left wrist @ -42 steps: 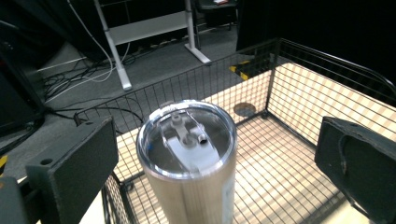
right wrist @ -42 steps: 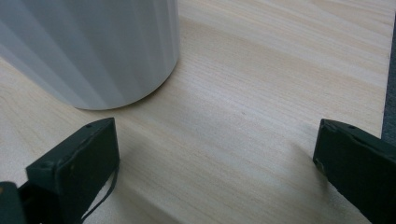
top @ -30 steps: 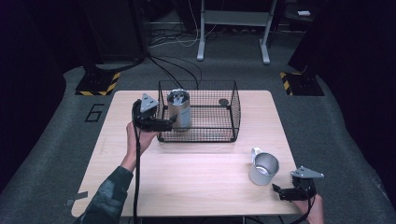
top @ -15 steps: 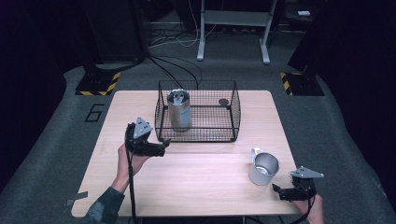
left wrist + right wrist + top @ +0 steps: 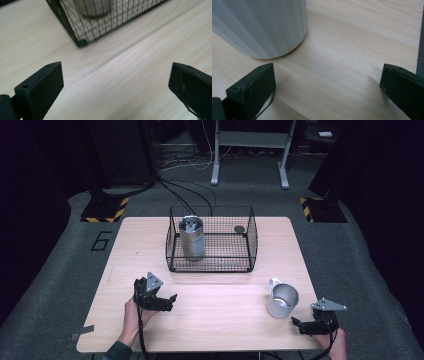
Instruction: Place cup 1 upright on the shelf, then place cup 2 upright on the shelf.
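Wooden table [image 5: 225,315], seen from the high view. A black wire basket [image 5: 211,240] sits at the far middle of the tabletop. Inside it, toward its left end, a steel canister [image 5: 192,237] stands upright. A small dark round object [image 5: 240,229] lies on the basket floor at the far right corner; too small to identify.

Left gripper [image 5: 169,301] sits near the left, close to the near edge, held in the person's left hand [image 5: 132,314], with a cable running off the near edge. It is well apart from the basket and holds nothing. In the left gripper view its jaws stand wide apart over bare wood, with the basket's near corner [image 5: 81,43] and the canister's base [image 5: 93,7] behind the mesh at the top.

Right gripper [image 5: 300,324] rests at the near right corner of the table, in the person's right hand [image 5: 339,343]. Its jaws are spread wide and empty. A metal mug [image 5: 282,300] stands upright just beside it to the left, handle turned to the far left, not touched by the gripper. In the right gripper view the mug's pale wall [image 5: 259,25] rises just beyond the left jaw, with bare wood between the two jaws and the table edge at the far right.
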